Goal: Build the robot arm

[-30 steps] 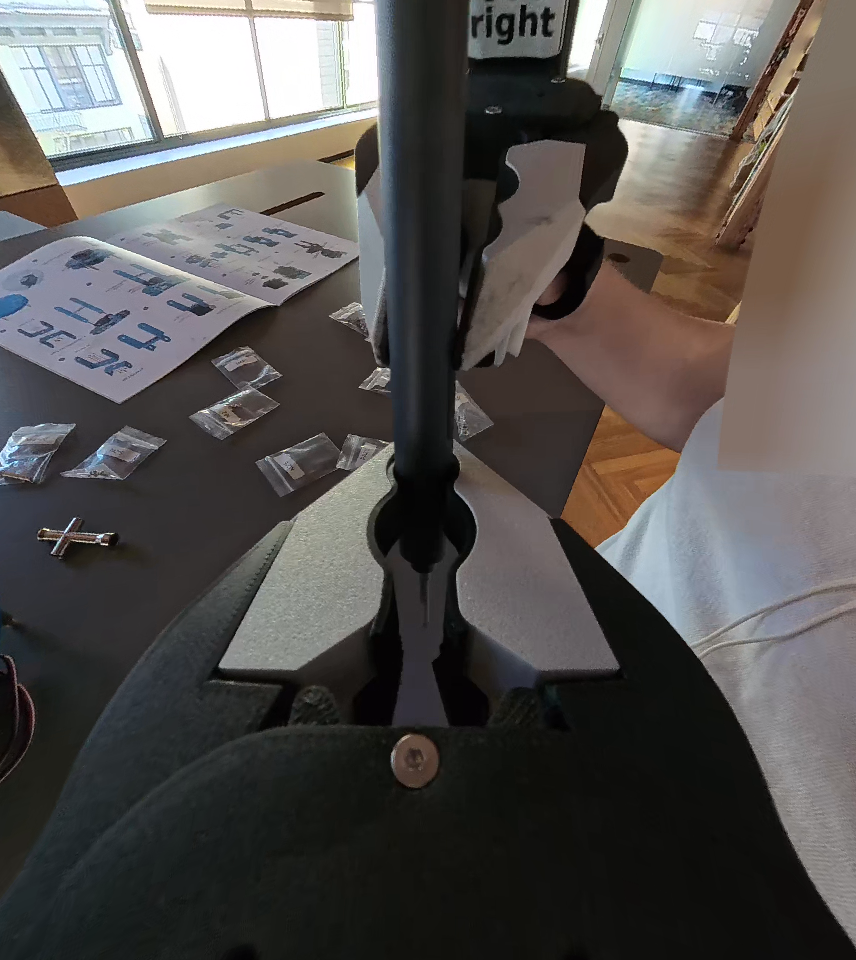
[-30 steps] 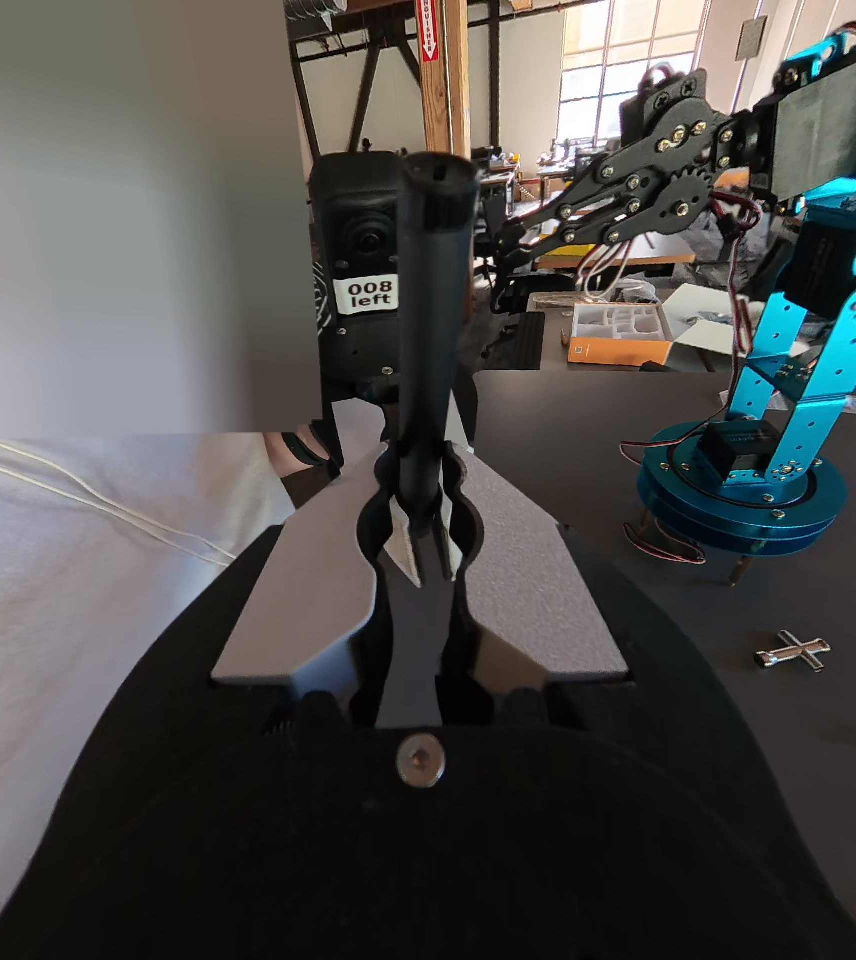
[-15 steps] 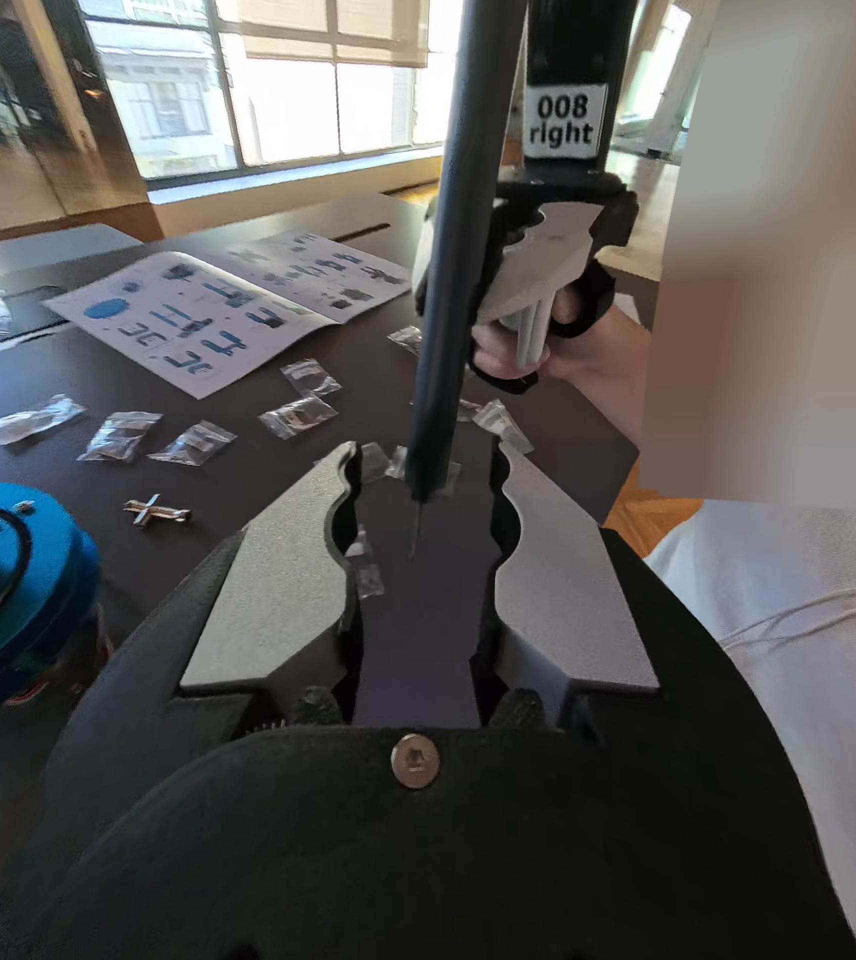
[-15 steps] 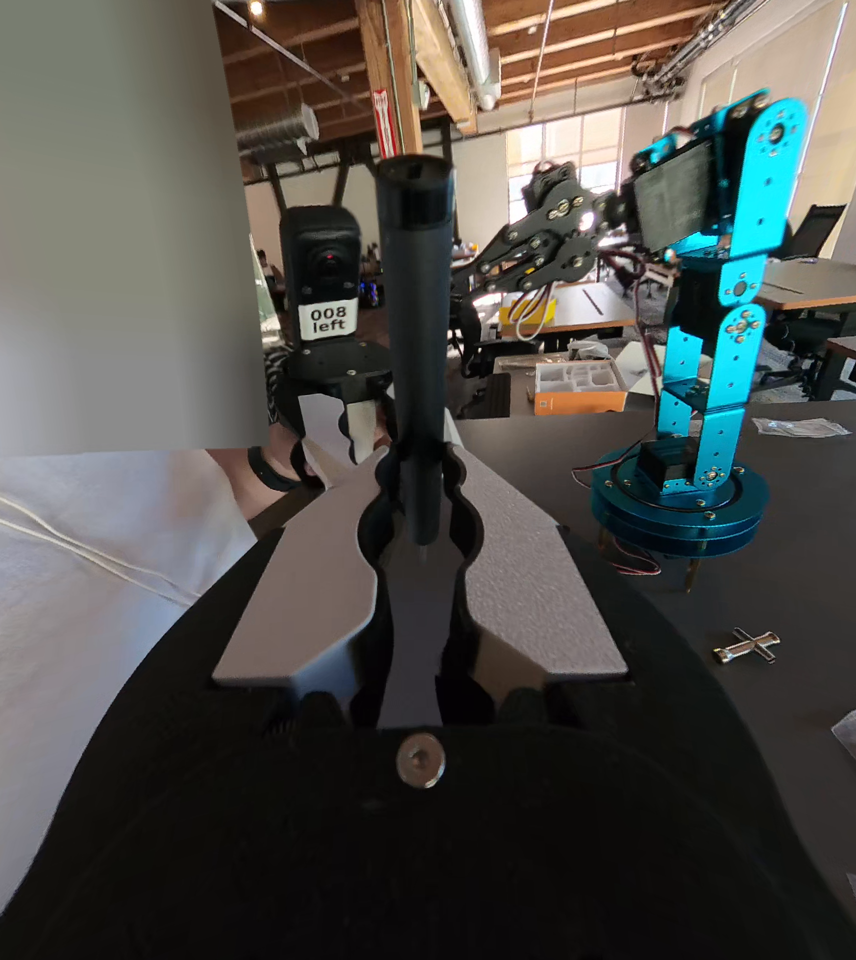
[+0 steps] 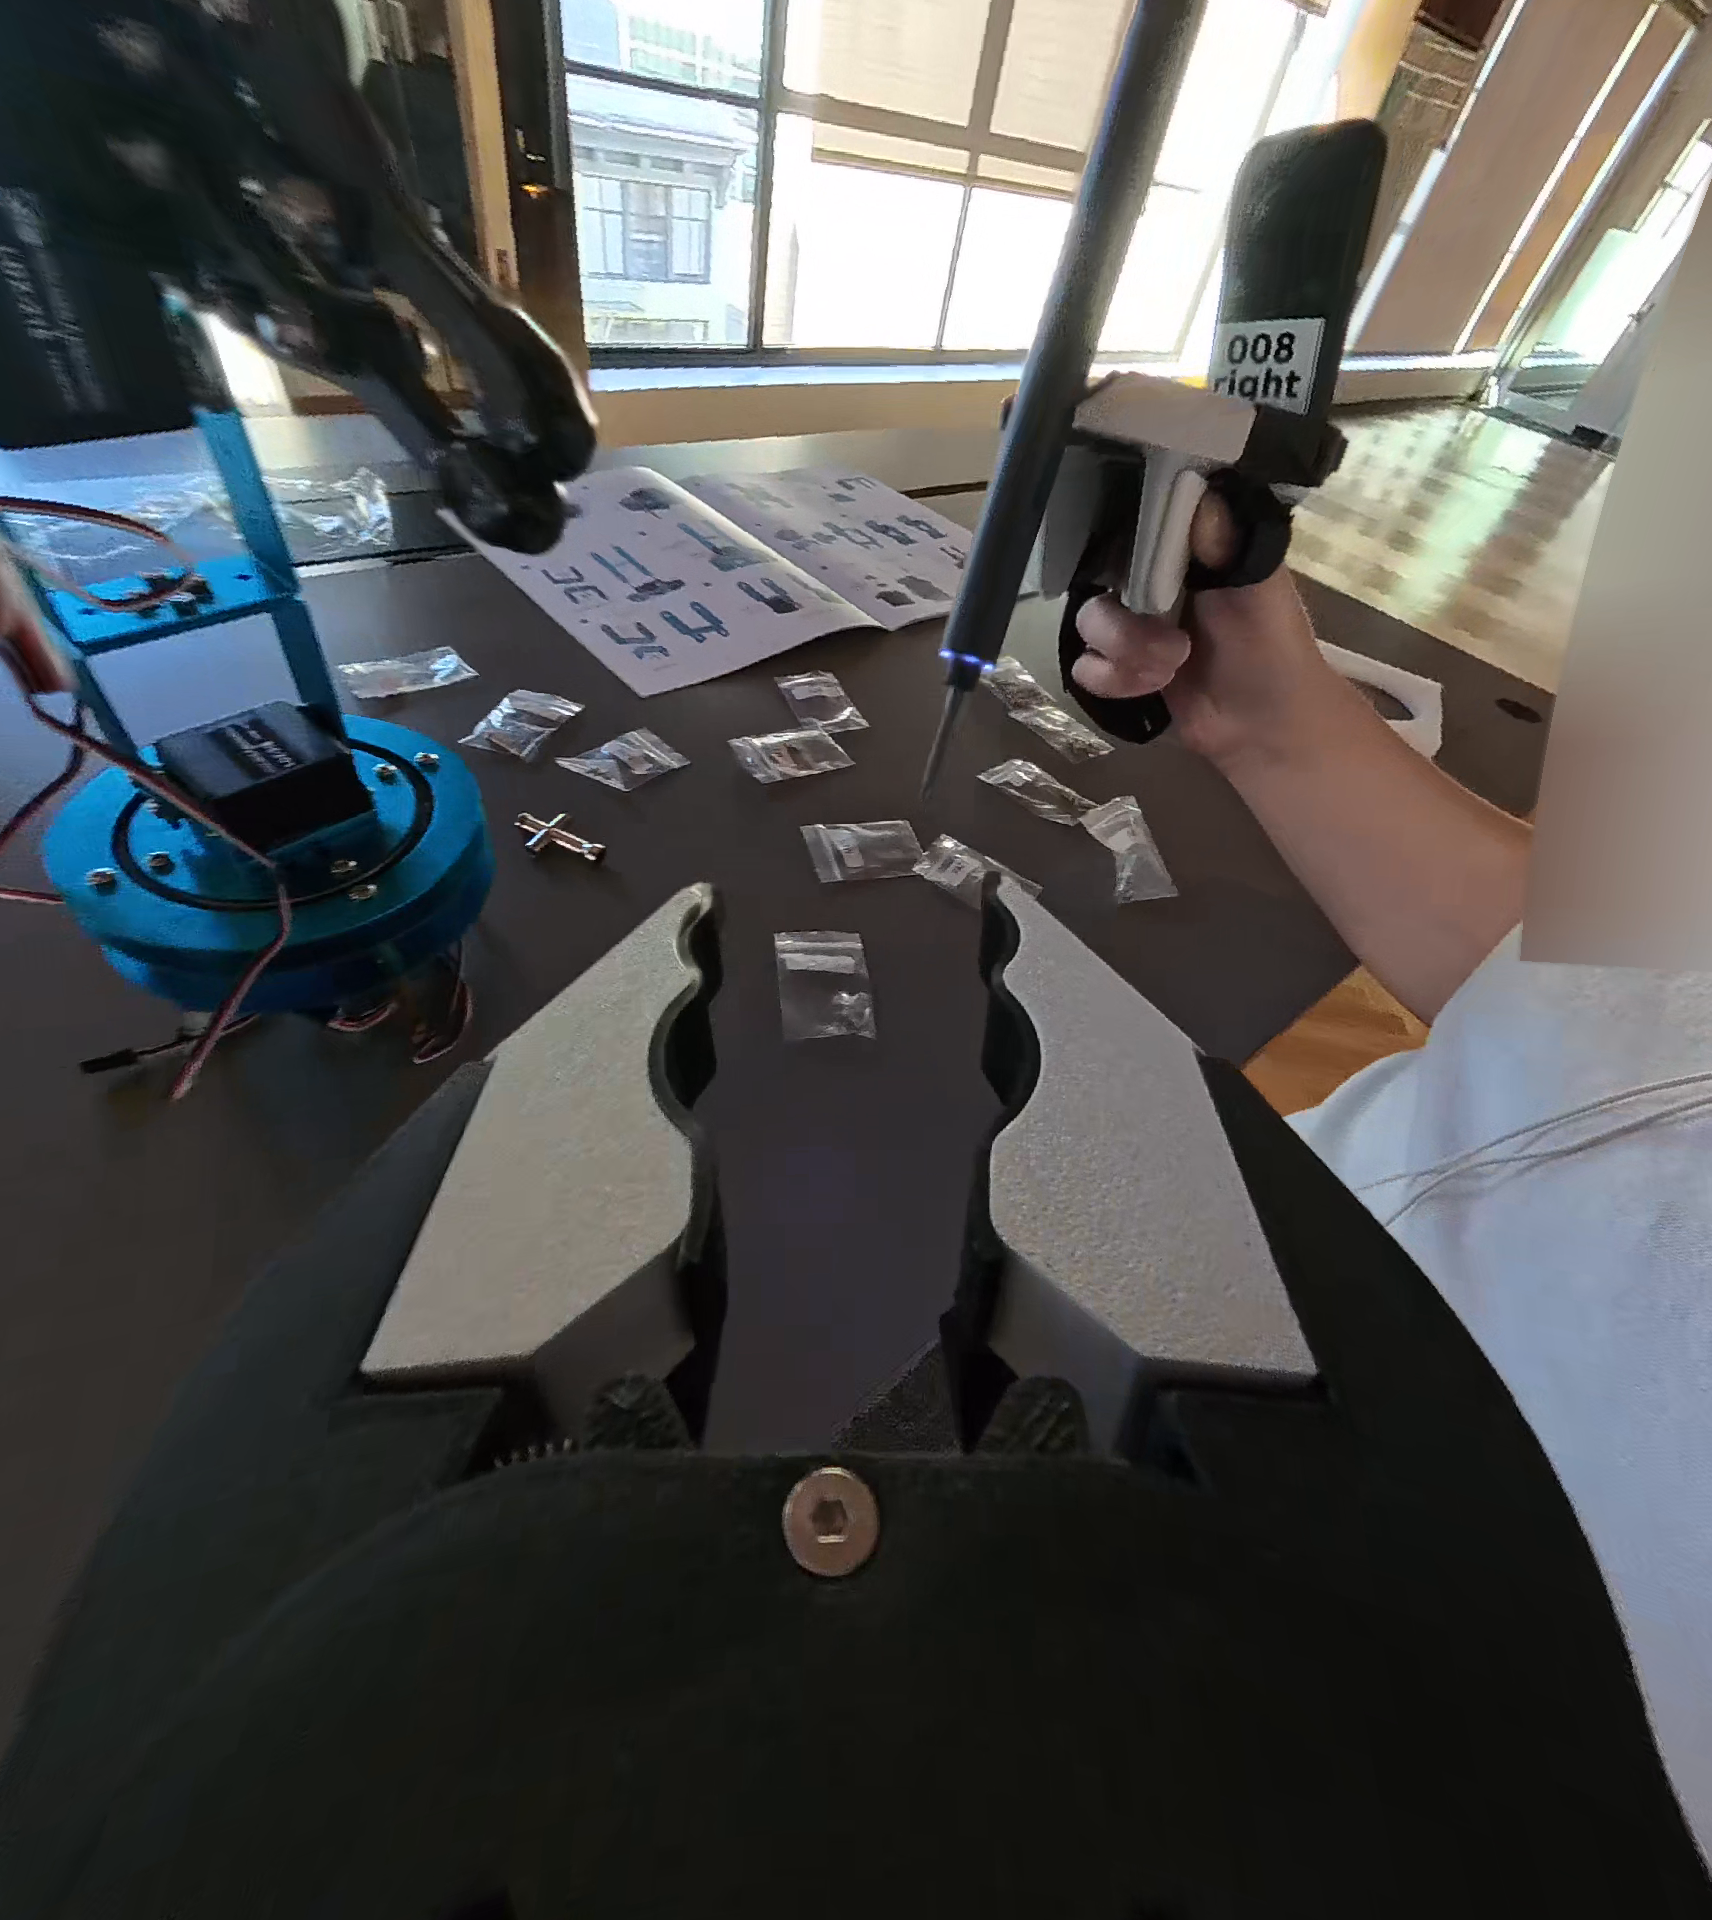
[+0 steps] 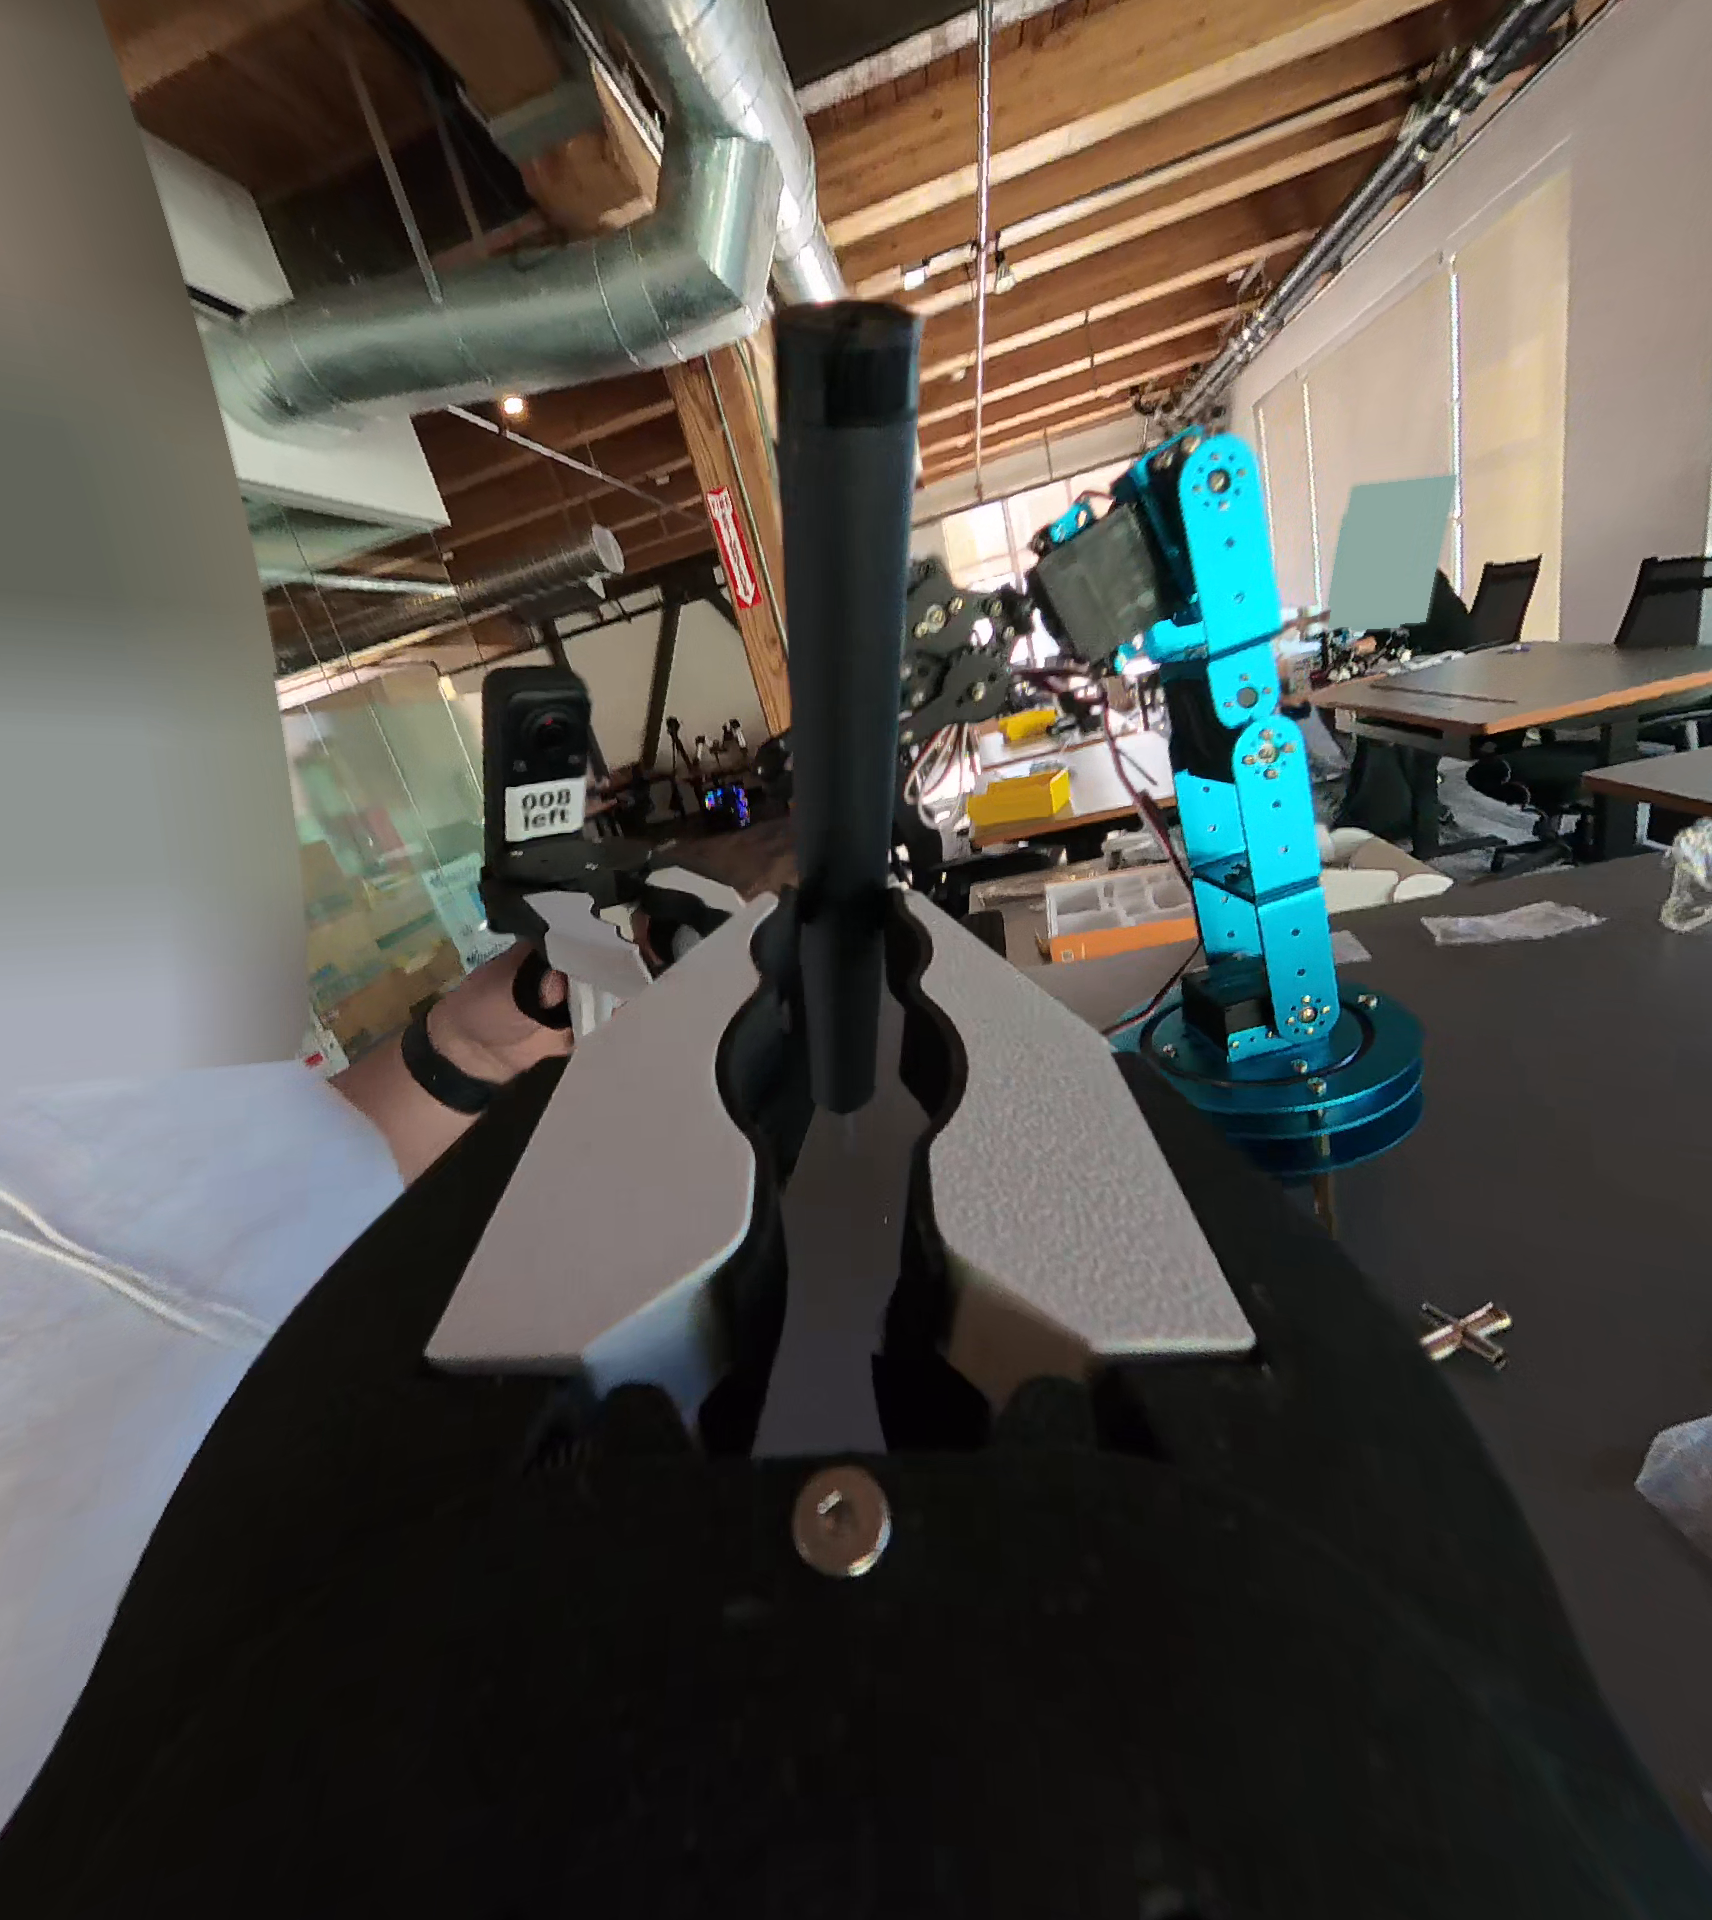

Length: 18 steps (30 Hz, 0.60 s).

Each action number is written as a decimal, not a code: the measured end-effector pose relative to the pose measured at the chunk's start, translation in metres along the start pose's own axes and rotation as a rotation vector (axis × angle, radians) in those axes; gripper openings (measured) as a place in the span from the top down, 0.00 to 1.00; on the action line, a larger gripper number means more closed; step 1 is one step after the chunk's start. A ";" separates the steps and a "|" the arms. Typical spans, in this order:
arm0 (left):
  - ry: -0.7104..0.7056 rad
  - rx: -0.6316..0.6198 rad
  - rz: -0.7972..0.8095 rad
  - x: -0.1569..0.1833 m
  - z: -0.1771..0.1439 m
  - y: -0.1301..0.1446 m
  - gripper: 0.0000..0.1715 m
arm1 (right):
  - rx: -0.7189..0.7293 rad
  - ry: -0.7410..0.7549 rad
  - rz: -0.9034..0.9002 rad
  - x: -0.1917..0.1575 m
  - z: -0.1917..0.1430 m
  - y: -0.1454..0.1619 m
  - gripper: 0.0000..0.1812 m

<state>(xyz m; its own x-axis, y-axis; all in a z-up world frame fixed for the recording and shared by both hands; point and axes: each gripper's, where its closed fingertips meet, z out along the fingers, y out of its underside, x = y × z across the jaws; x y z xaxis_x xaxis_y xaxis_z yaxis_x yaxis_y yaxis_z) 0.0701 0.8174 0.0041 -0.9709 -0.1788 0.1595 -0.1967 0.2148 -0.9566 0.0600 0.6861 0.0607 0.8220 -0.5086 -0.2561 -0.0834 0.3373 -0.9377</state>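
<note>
My left gripper point(image 5: 847, 904) is open and empty above the dark table point(image 5: 104, 1195), with a small clear bag point(image 5: 824, 982) lying between its fingertips. My right gripper point(image 6: 839, 914) is shut on a dark pen-shaped electric screwdriver point(image 6: 841, 675). In the left wrist view the right gripper point(image 5: 1070, 457) holds the screwdriver point(image 5: 1039, 416) tilted, tip down, above several small clear parts bags point(image 5: 862, 850). A blue toy robot arm point(image 5: 270, 883) stands at the left; it also shows in the right wrist view point(image 6: 1247, 831). The left gripper point(image 6: 639, 925) shows farther off there.
An open instruction booklet point(image 5: 727, 561) lies at the back of the table. A small metal cross wrench point(image 5: 561, 836) lies next to the blue base. Red and black wires point(image 5: 208, 1039) trail from the base. A person's white shirt point(image 5: 1558, 1247) is at the right, by the table edge.
My left gripper opened, let go of the screwdriver and drew back to the left. My right gripper kept the screwdriver and carried it away, out over the parts bags.
</note>
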 end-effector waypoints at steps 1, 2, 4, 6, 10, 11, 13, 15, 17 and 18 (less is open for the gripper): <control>-0.019 0.003 -0.001 -0.004 -0.005 -0.001 0.72 | 0.023 0.004 -0.002 0.002 0.001 -0.005 0.93; -0.035 0.007 -0.003 -0.007 -0.011 -0.003 0.72 | 0.042 0.008 -0.006 0.004 0.003 -0.009 0.92; -0.058 0.017 -0.010 -0.016 -0.021 -0.006 0.72 | 0.074 0.012 -0.008 0.009 0.009 -0.016 0.92; -0.070 0.024 -0.020 -0.027 -0.031 -0.008 0.72 | 0.108 0.021 -0.008 0.013 0.016 -0.022 0.92; -0.062 0.043 -0.016 -0.055 -0.047 -0.017 0.73 | 0.203 0.069 -0.007 0.024 0.027 -0.038 0.93; -0.044 0.053 -0.015 -0.062 -0.050 -0.021 0.73 | 0.235 0.078 -0.006 0.025 0.029 -0.042 0.92; 0.007 0.069 -0.010 -0.075 -0.053 -0.029 0.74 | 0.301 0.098 -0.009 0.029 0.033 -0.050 0.93; 0.051 0.060 -0.001 -0.092 -0.053 -0.036 0.74 | 0.363 0.127 -0.019 0.034 0.039 -0.057 0.93; 0.102 0.035 0.014 -0.107 -0.053 -0.043 0.74 | 0.427 0.161 -0.038 0.038 0.044 -0.062 0.92; 0.128 0.029 0.029 -0.112 -0.053 -0.047 0.74 | 0.465 0.174 -0.048 0.040 0.046 -0.066 0.92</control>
<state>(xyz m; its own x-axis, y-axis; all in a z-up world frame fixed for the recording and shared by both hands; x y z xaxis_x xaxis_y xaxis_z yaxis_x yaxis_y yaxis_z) 0.1813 0.8787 0.0445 -0.9859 -0.0486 0.1599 -0.1663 0.1899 -0.9676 0.1244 0.6805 0.1231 0.7092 -0.6434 -0.2882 0.2443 0.6077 -0.7557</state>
